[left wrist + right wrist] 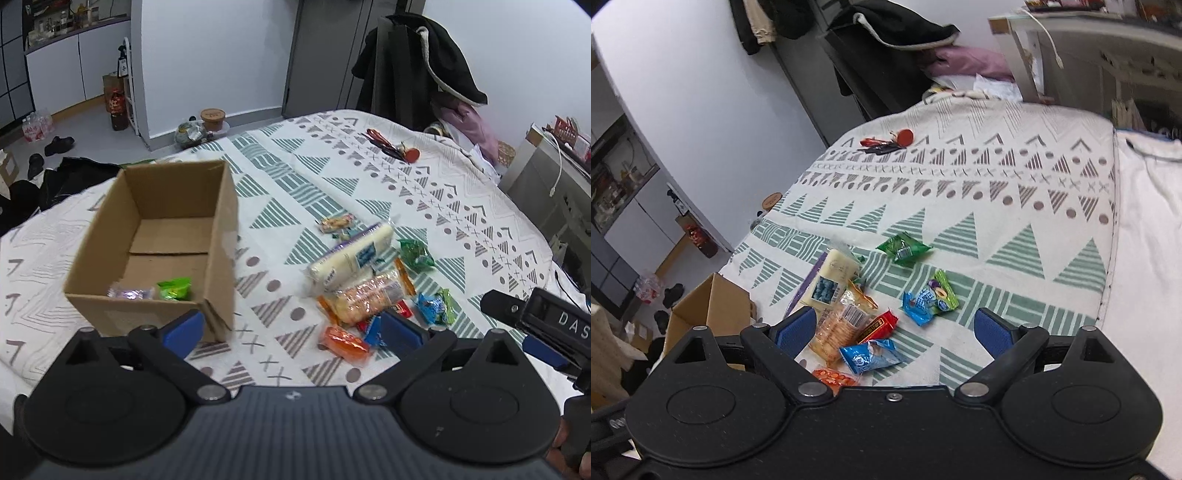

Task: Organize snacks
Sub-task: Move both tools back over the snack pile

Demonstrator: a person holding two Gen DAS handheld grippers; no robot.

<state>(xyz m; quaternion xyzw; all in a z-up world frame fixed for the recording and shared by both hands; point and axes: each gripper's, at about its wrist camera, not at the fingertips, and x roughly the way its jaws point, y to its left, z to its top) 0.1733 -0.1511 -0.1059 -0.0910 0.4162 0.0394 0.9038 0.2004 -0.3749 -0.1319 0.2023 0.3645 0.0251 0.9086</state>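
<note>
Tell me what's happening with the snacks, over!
Both grippers, left and right, open, empty. Two snacks in cardboard box; snack pile on bedspread. Nothing blocking.
</note>
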